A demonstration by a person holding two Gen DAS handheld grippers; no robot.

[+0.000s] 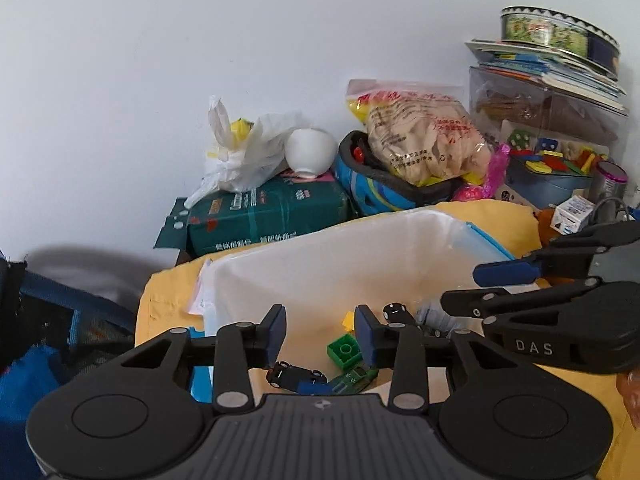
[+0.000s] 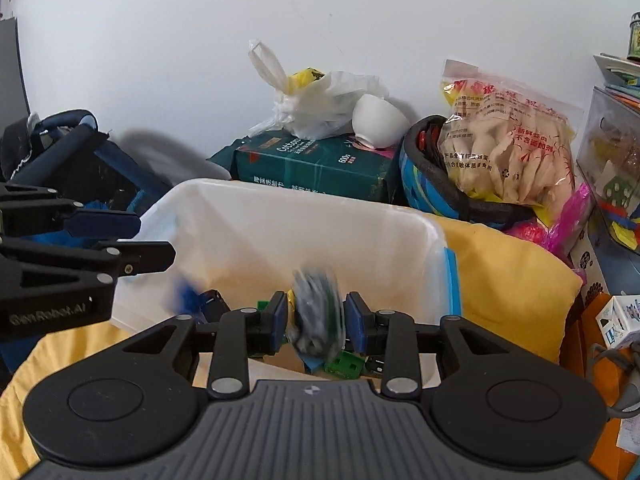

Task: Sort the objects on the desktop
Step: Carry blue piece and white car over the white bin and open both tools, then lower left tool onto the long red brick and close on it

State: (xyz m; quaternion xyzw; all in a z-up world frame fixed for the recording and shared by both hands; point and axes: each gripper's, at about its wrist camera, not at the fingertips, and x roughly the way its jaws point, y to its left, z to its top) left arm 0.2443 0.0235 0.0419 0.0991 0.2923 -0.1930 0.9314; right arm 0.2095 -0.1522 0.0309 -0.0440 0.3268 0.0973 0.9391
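A white translucent bin (image 1: 320, 256) stands on a yellow cloth (image 1: 500, 216) and holds toys: a green brick (image 1: 345, 350), a yellow brick (image 1: 349, 320), a black and blue toy car (image 1: 296, 378) and a small black car (image 1: 396, 312). My left gripper (image 1: 320, 336) hangs open over them with nothing between its pads. My right gripper (image 2: 316, 322) is above the same bin (image 2: 280, 216). A blurred grey-green bundle (image 2: 316, 312) sits in the gap between its blue pads, loose, with slivers of space at each side. Each gripper shows in the other's view: the right gripper (image 1: 480, 286), the left gripper (image 2: 148, 240).
Behind the bin lie a dark green package (image 1: 260, 216), a white bowl (image 1: 310, 152), a white plastic bag (image 1: 240, 152), a blue helmet (image 1: 372, 192) with a snack bag (image 1: 424, 140), and a clear box (image 1: 548, 112) under books. A dark blue bag (image 2: 80, 160) is left.
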